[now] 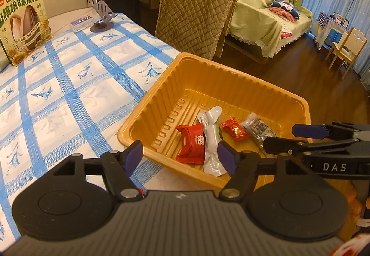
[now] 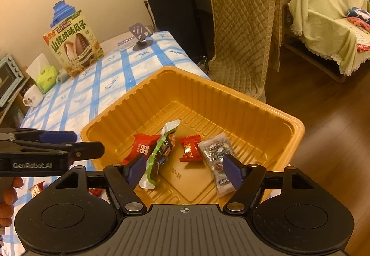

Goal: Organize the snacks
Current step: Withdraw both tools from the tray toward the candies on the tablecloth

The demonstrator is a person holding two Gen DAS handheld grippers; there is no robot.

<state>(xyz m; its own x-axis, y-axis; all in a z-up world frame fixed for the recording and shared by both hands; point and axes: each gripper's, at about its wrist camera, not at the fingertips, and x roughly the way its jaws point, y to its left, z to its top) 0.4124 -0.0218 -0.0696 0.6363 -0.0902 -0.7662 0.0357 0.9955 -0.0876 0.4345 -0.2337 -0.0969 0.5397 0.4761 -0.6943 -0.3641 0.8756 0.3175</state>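
Four wrapped snacks lie on floor of orange tray (image 2: 272, 115), at tabletop's right edge: red packet (image 2: 144, 144), green-and-white pouch (image 2: 161, 154), small red candy (image 2: 190, 148), clear silver-print packet (image 2: 216, 152). We note left gripper (image 1: 180, 155) jaws apart, nothing between pads, over tray's near-left rim. Right gripper (image 2: 183, 169) jaws apart, empty, above tray's near side. Sunflower-seed box (image 2: 74, 44) stands at tabletop's far-left edge.
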